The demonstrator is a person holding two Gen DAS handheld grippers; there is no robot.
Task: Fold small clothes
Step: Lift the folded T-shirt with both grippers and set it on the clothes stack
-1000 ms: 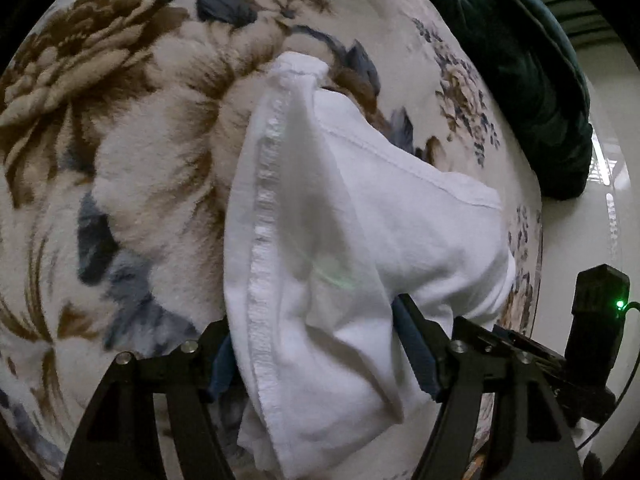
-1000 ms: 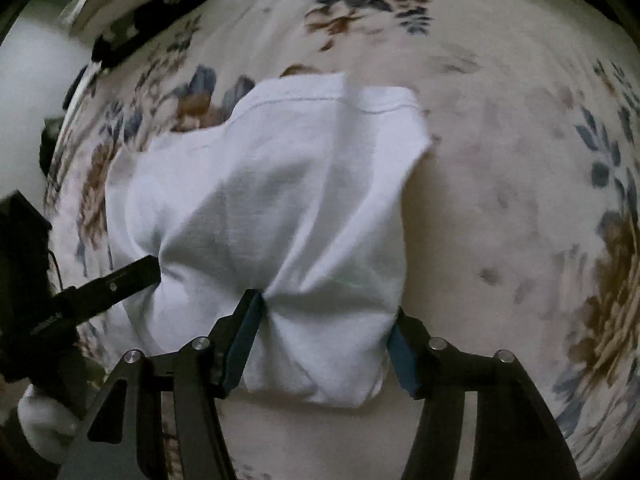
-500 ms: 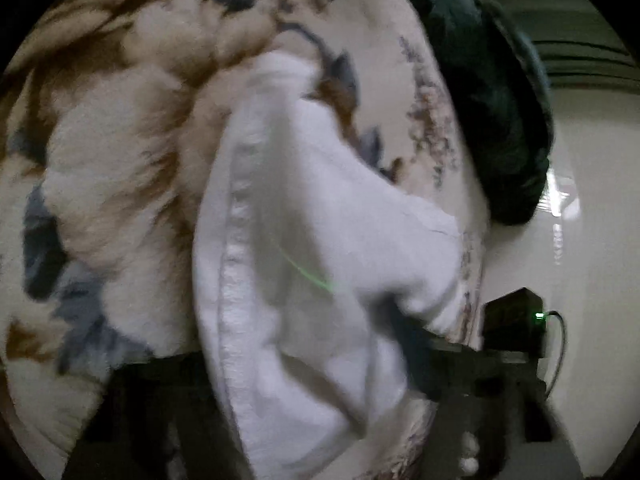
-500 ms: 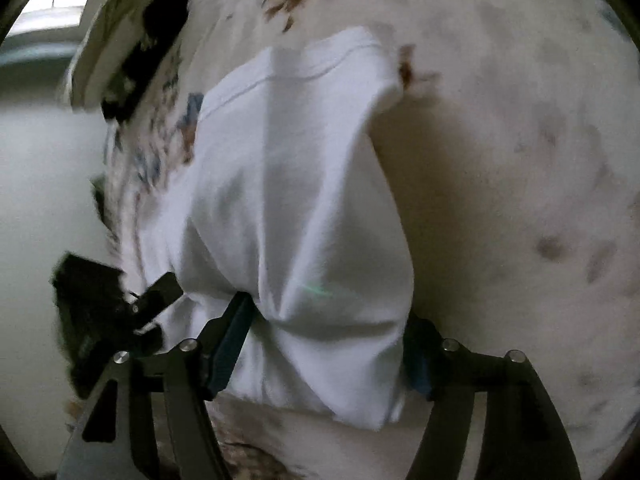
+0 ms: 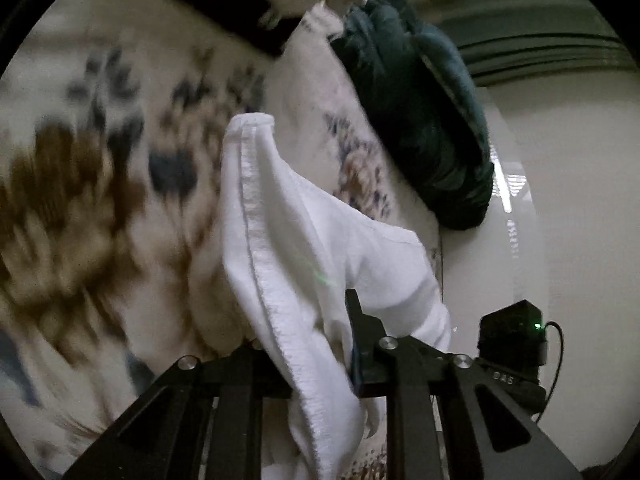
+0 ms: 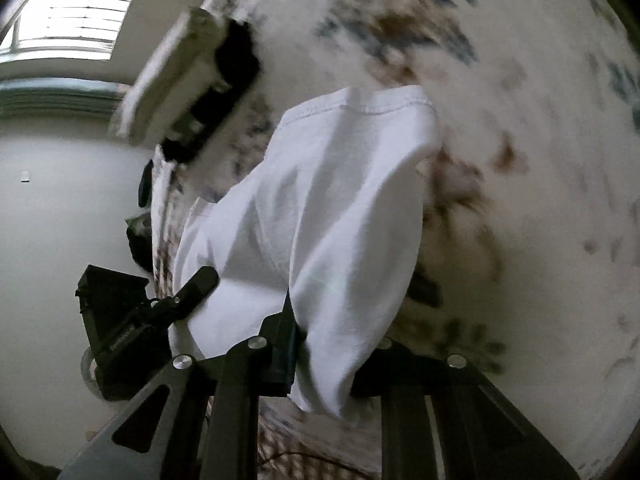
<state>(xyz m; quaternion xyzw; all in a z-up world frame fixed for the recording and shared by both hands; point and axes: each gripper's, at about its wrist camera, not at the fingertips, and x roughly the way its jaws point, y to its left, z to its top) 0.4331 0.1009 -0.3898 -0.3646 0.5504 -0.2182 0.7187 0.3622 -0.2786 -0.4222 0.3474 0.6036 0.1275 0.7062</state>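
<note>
A small white garment [image 5: 304,248] hangs in the air above a floral bedspread [image 5: 100,200]. My left gripper [image 5: 308,344] is shut on one end of it, along a stitched hem. My right gripper [image 6: 324,332] is shut on the other end [image 6: 328,208], which drapes forward over its fingers. The garment is stretched between both grippers and lifted off the bed. The left gripper [image 6: 188,292] shows at the lower left of the right wrist view, and the right gripper's body [image 5: 512,340] shows at the lower right of the left wrist view.
A dark green padded bundle [image 5: 424,120] lies at the bed's far edge. A beige and black object [image 6: 192,80] sits at the bed's edge. A pale floor [image 5: 568,200] lies beyond the bed. A window [image 6: 76,4] is at the upper left.
Both grippers have closed tighter on the garment and lifted it off the bedspread, tilting up so the room beyond the bed comes into view.
</note>
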